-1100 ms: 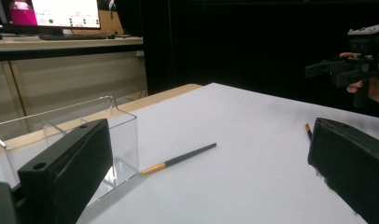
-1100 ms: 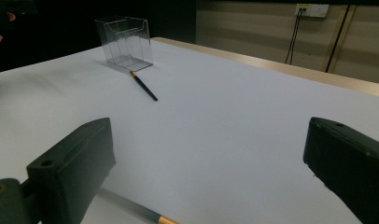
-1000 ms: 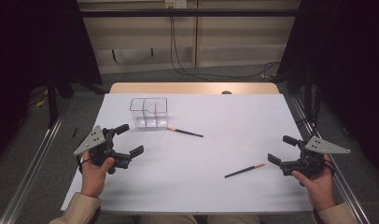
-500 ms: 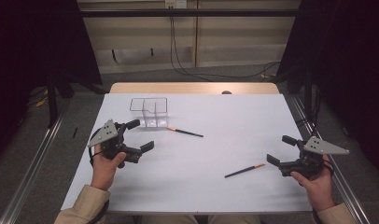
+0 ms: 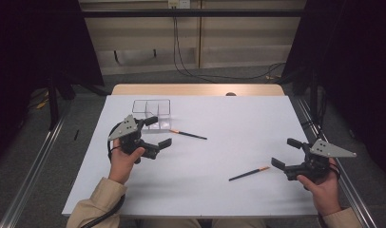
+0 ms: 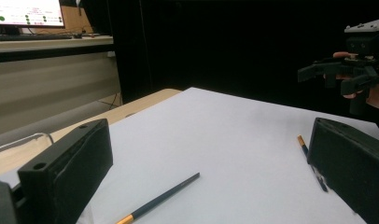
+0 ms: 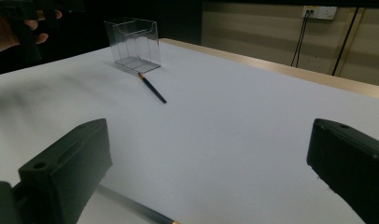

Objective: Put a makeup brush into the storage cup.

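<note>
Two dark pencils with orange ends lie on the white table top (image 5: pixel 219 118). One pencil (image 5: pixel 188 135) rests just right of a clear plastic box (image 5: pixel 151 100); in the left gripper view this pencil (image 6: pixel 159 199) lies between and just ahead of the jaws. My left gripper (image 5: pixel 160 130) hovers open beside the box and holds nothing. The second pencil (image 5: pixel 249 173) lies at the front right, a little left of my right gripper (image 5: pixel 283 152), which is open and holds nothing. Low between its jaws, the right gripper view shows that pencil (image 7: pixel 136 210). Farther off stand the box (image 7: pixel 132 44) and the first pencil (image 7: pixel 152 88).
A bare wooden strip (image 5: pixel 196 89) runs along the table's far edge. Metal rails (image 5: pixel 34 156) flank the table on the floor. Cables (image 5: pixel 181 52) hang on the back wall. A lit monitor (image 6: pixel 26 13) stands far off in the left gripper view.
My left gripper has moved right and forward, from the table's left edge to beside the clear box and its pencil. The right gripper has barely moved.
</note>
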A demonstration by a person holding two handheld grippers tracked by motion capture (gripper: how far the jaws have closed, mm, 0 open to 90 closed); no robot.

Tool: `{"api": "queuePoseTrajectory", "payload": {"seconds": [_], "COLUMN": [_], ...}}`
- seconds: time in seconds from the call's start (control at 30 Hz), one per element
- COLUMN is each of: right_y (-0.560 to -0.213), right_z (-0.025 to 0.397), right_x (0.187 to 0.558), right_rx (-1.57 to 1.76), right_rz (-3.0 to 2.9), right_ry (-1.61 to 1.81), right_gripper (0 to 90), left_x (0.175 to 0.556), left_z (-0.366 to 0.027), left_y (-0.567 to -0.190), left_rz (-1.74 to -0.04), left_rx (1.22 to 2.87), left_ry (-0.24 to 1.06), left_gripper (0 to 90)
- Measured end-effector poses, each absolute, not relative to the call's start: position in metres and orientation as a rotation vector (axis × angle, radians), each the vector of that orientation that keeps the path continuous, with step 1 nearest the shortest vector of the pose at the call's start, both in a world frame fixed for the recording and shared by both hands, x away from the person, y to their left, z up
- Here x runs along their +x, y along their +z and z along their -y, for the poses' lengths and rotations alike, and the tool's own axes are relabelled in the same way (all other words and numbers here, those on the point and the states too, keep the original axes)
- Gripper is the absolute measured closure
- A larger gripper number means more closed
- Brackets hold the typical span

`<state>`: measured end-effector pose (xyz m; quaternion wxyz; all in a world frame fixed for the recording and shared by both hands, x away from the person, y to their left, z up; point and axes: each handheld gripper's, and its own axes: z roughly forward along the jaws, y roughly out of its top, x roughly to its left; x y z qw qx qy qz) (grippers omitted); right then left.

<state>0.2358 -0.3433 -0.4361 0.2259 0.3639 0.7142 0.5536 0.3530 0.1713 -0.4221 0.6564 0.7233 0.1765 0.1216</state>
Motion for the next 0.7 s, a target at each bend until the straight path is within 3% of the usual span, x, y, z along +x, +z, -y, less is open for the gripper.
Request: {"api": "queuePoseTrajectory", "payload": {"seconds": [0.7], "right_y": [-0.434], "right_z": [0.335], "right_x": [0.241], "right_rx": [0.945], "right_rz": [-1.994], "right_ry": [1.543], "right_gripper": [0.0], "left_x": [0.375], "left_z": [-0.136], "left_y": [-0.429], "left_rz": [-0.392], "left_rx": [1.655], "left_ry": [0.272], "left_gripper": [0.0]}}
